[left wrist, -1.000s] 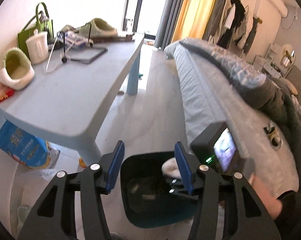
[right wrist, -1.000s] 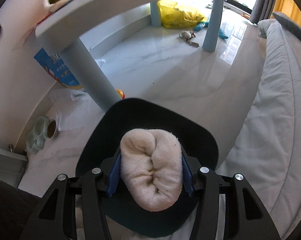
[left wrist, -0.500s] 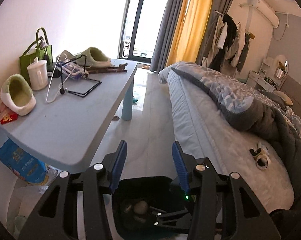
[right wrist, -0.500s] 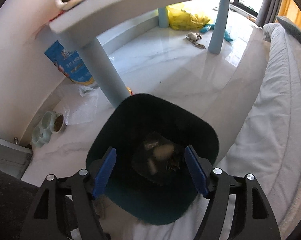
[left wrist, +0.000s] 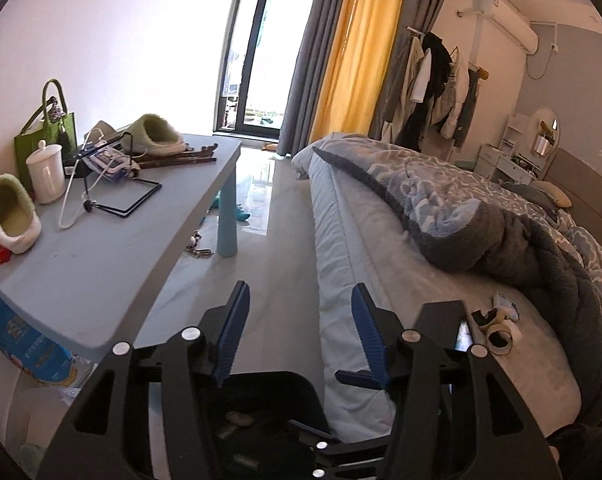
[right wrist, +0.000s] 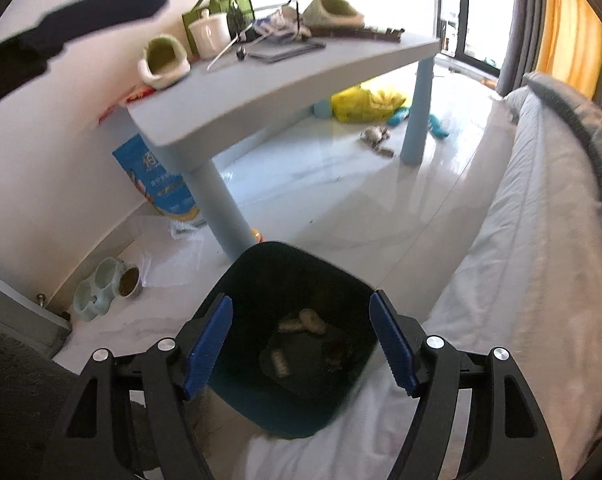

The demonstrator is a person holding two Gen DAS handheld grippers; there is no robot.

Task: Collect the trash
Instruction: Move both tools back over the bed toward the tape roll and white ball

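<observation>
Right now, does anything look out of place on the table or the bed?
Yes. Two fuzzy green slippers sit on the blue table among desk items, far apart. On the bed, tape rolls and scraps lie loose beside the rumpled blanket.

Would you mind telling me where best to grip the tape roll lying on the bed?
Grip the tape roll across its ring wall, one finger inside the hole, coming from above with the left hand-held gripper. It seems to lie nearly flat on the bed, hole up.

I see bright daylight pouring through the glass door [left wrist: 257, 80] at 12 o'clock, washing it white. The floor [right wrist: 341, 184] shines. Edges bend; something dark blurs at 10 o'clock.
</observation>
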